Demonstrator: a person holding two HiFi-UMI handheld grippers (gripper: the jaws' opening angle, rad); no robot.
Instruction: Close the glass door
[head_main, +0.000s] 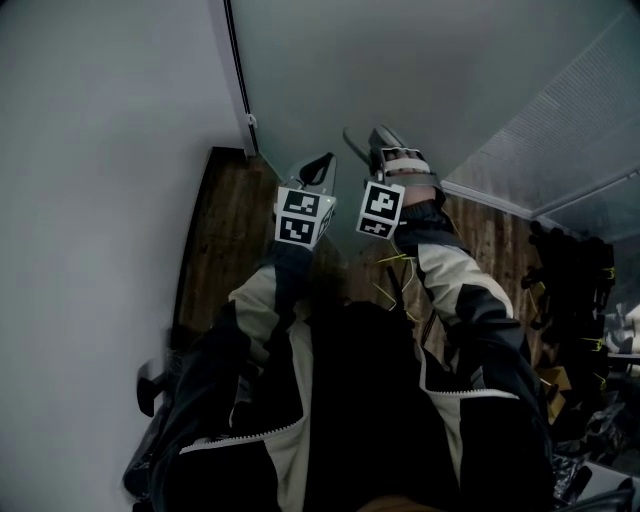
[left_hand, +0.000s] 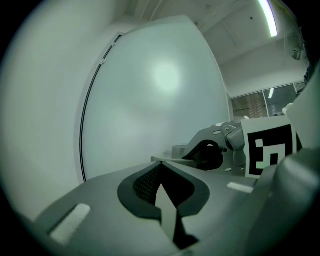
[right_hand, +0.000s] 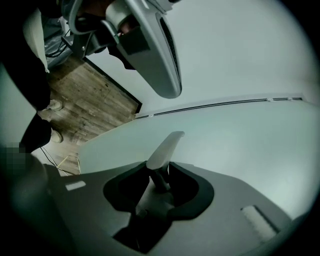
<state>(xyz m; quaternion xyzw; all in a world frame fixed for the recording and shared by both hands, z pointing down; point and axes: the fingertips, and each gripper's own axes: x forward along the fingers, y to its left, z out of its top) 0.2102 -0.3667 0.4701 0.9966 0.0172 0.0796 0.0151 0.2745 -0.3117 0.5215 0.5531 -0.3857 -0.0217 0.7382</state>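
The frosted glass door (head_main: 400, 70) fills the space ahead, and a black strip (head_main: 237, 70) runs along its left edge by the wall. My left gripper (head_main: 320, 165) points at the pane near its foot with its jaws together and nothing in them. Just to its right, my right gripper (head_main: 368, 140) has its two fingers apart and empty, their tips close to the glass; contact cannot be told. The left gripper view shows the shut jaws (left_hand: 159, 175), the pane (left_hand: 160, 100) and the right gripper (left_hand: 210, 150) beside them. In the right gripper view one pale finger (right_hand: 167, 150) rises before the glass (right_hand: 240, 135).
A pale wall (head_main: 100, 150) stands at the left above a strip of wooden floor (head_main: 230, 230). A ribbed panel (head_main: 570, 130) runs along the upper right. Dark gear and cables (head_main: 570, 300) lie at the right. Yellow cord (head_main: 395, 275) lies on the floor.
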